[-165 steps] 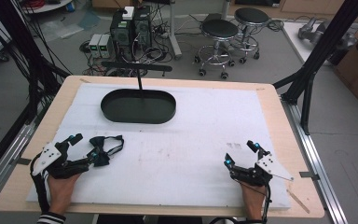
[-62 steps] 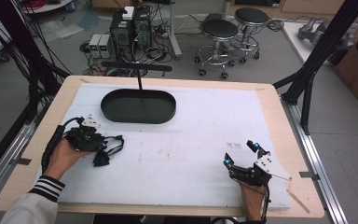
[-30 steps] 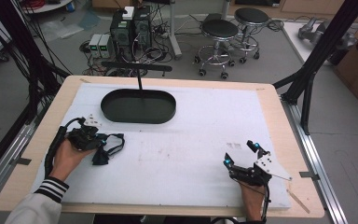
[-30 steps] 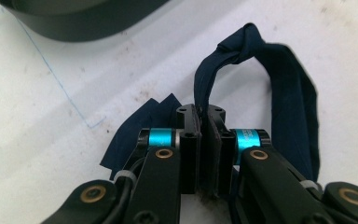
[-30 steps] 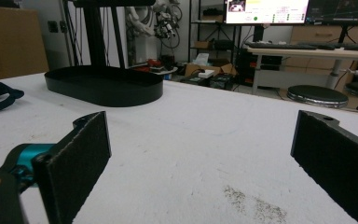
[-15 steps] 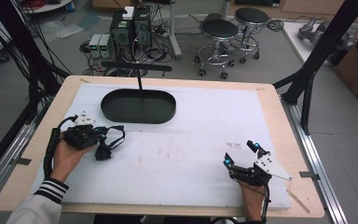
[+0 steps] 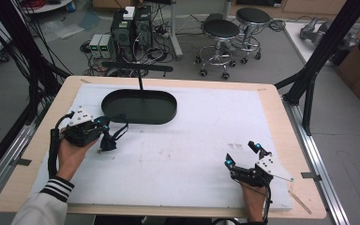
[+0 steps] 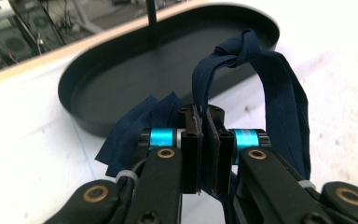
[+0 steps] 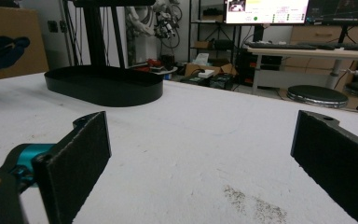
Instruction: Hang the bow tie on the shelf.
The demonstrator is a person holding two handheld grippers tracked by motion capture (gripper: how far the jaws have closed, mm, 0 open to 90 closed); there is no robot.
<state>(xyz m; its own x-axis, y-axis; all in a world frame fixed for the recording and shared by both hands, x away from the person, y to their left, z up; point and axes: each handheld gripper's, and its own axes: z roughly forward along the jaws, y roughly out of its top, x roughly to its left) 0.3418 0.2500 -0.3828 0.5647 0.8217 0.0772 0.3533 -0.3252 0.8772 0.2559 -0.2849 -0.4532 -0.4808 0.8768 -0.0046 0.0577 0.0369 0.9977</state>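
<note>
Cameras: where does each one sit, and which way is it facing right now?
High view: above the table's near edge, looking forward and down; both hands, left gripper, right gripper.
Left gripper view: behind its shut jaws pinching blue cloth, facing the black tray.
Right gripper view: low over the table, between open jaws.
All three show the tray.

Light wooden table (image 7: 281, 101) carries a white mat (image 7: 206, 140); black oval metal tray (image 7: 139, 107) sits on the mat's far left.
</note>
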